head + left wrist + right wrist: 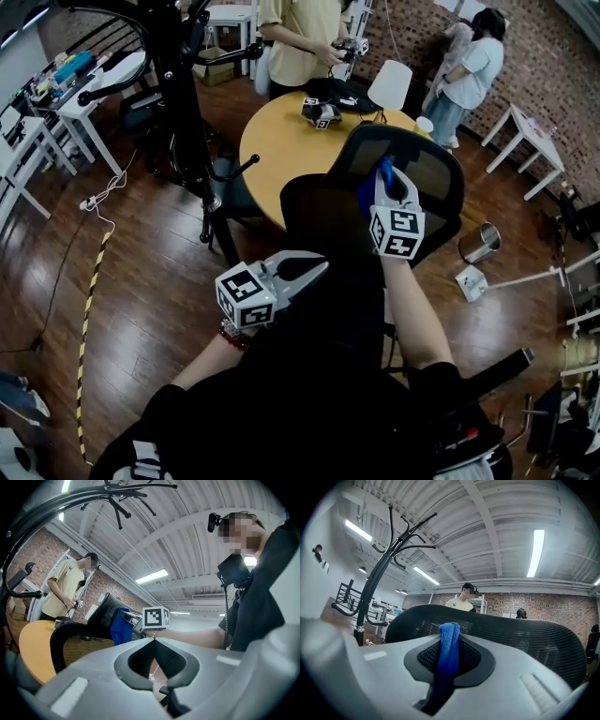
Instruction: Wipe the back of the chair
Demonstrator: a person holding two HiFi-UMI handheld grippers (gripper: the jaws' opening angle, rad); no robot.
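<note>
Right gripper (385, 175) clamped on a folded blue cloth (449, 651); a strip of the cloth stands up between the jaws. Cloth sits at the upper edge of the black mesh office chair back (429, 176), on the curved frame. I can't tell whether it presses on the mesh.

Left gripper (317, 269) held low and near my body, well apart from the chair. Its jaws are closed tip to tip with nothing between them.

The chair is drawn up to a round yellow wooden tabletop (281, 141). A black coat stand (178, 94) stands to the left of it.
</note>
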